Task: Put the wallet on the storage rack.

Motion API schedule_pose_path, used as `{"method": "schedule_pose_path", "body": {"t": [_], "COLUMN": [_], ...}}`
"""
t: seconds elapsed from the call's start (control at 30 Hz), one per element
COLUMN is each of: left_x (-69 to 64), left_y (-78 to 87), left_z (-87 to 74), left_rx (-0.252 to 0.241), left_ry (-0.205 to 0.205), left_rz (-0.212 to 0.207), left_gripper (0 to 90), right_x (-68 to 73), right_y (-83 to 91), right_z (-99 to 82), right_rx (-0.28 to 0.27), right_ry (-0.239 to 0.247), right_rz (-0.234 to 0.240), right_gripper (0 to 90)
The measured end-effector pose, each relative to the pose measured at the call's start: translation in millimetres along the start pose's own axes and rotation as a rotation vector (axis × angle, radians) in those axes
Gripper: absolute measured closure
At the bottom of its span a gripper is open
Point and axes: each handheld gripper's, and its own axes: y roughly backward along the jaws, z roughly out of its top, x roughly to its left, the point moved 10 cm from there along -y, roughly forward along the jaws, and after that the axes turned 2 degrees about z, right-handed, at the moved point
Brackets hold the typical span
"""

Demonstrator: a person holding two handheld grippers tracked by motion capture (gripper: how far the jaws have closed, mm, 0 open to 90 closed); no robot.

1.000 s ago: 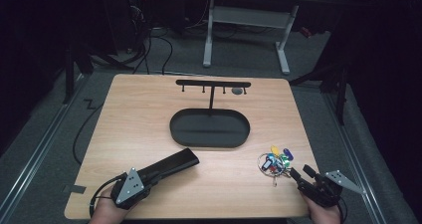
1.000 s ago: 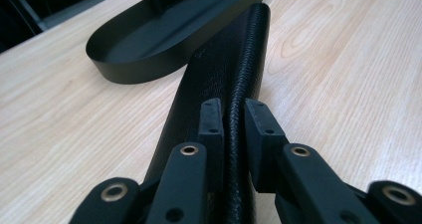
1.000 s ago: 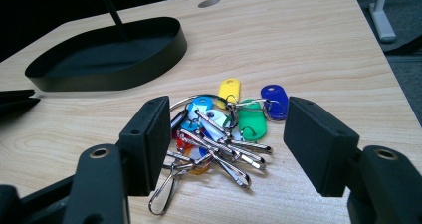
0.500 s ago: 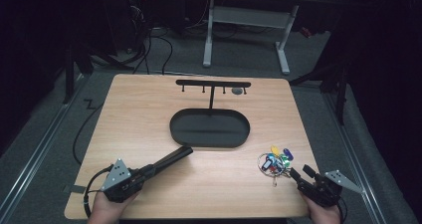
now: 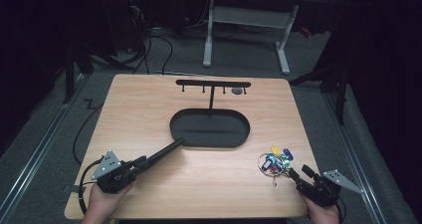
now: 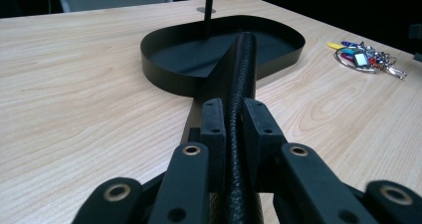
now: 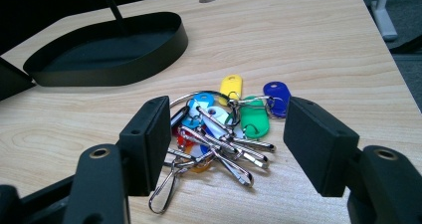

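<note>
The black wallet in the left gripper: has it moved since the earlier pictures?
Yes. The black wallet has swung edge-on, its far end now nearer the black tray.

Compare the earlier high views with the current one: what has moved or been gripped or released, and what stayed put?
The left gripper, shut on the flat black case, has drawn back toward the table's left front corner and turned the case from flat-on to edge-on, its tip at the tray rim. The right gripper, jaws open, the key bunch, tray and hook stand stayed put.
</note>
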Motion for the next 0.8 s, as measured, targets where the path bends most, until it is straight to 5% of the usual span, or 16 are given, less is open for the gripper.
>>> {"method": "schedule_pose_path", "body": {"t": [0.37,0.6,0.8], "left_x": [-43.0,-33.4,-31.3], "left_y": [-3.7,-3.2,-2.2], "left_z": [1.7,2.6,2.8], "left_rx": [-0.001,-0.021,-0.037], "left_ry": [0.058,0.063,0.056], "left_rz": [-0.160,-0.108,-0.109], "left_gripper": [81.3,78.4,75.1], "right_x": [0.4,0.0,0.3], "right_y": [1.2,2.1,1.2], "right_z": [0.8,1.2,0.2], "right_rx": [-0.002,-0.004,0.003], "right_ry": [0.004,0.005,0.007], "right_rz": [-0.001,0.001,0.001], "right_gripper": [35.8,35.8,35.8]}}
